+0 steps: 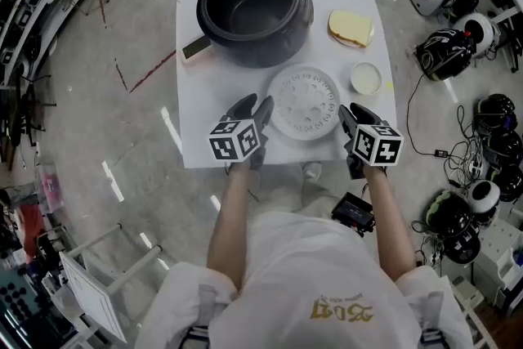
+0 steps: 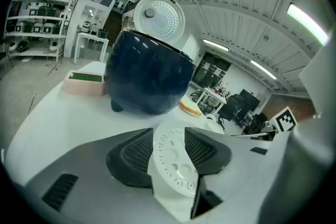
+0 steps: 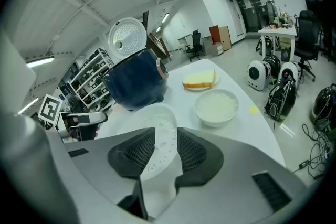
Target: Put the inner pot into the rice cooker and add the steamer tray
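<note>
The white perforated steamer tray (image 1: 304, 102) lies flat on the white table (image 1: 208, 106), in front of the dark rice cooker (image 1: 255, 8). The cooker's lid (image 2: 157, 17) stands open, and a dark inner pot (image 1: 249, 12) appears to sit inside. My left gripper (image 1: 260, 117) is at the tray's left edge, my right gripper (image 1: 347, 123) at its right edge. In the left gripper view the tray (image 2: 173, 162) shows in the gap of the open left gripper (image 2: 169, 136). In the right gripper view the tray (image 3: 160, 152) likewise shows in the gap of the open right gripper (image 3: 167, 139). Neither pair of pads presses on it.
A slice of bread on a plate (image 1: 351, 27) and a small bowl of white rice (image 1: 366, 78) sit right of the cooker. A pinkish block (image 1: 196, 47) lies at the cooker's left. Round black-and-white devices and cables (image 1: 445, 53) crowd the floor at right.
</note>
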Available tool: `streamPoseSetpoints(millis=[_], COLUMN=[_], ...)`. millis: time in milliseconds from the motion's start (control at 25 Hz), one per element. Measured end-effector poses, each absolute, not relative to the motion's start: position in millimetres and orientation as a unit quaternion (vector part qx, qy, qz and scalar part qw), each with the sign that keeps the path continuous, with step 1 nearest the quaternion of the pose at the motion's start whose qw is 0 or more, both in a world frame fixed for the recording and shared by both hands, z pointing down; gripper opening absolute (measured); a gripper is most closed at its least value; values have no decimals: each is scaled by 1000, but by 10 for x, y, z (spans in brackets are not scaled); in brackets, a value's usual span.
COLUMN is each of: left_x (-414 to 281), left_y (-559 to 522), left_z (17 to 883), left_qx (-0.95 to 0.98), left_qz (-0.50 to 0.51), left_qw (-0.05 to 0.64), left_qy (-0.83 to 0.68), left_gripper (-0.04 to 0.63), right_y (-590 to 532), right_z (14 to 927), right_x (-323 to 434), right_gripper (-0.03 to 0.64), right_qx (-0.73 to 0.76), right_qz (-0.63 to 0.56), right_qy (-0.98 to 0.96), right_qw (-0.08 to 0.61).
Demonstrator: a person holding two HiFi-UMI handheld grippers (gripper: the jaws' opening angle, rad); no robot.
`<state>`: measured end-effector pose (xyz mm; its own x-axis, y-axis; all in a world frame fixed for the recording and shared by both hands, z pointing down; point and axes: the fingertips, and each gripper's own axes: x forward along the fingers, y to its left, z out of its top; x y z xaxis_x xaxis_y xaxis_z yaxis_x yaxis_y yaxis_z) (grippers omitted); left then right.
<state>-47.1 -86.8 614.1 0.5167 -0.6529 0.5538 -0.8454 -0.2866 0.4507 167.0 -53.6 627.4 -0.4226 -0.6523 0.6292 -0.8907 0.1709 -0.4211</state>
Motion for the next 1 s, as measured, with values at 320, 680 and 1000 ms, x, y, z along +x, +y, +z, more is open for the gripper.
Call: streamPoseSetpoints(millis=[320, 680, 1000], left_x=[-430, -396, -334], left_y=[-854, -888, -844], left_z=[6570, 6864, 6877], left_qx=[776, 767, 771], left_qz=[154, 156, 151], left_qw=[397, 425, 430], left_qy=[-465, -455, -445], left_gripper=[209, 182, 90], right_y=[-457, -495, -508], right_z=[6647, 6851, 6850], right_x=[1677, 1605, 1564], right_gripper=[143, 146, 103], right_qx=[508, 503, 493], right_qz=[409, 437, 439], right_qy=[-737, -728, -736], right_qw=[180, 163, 149])
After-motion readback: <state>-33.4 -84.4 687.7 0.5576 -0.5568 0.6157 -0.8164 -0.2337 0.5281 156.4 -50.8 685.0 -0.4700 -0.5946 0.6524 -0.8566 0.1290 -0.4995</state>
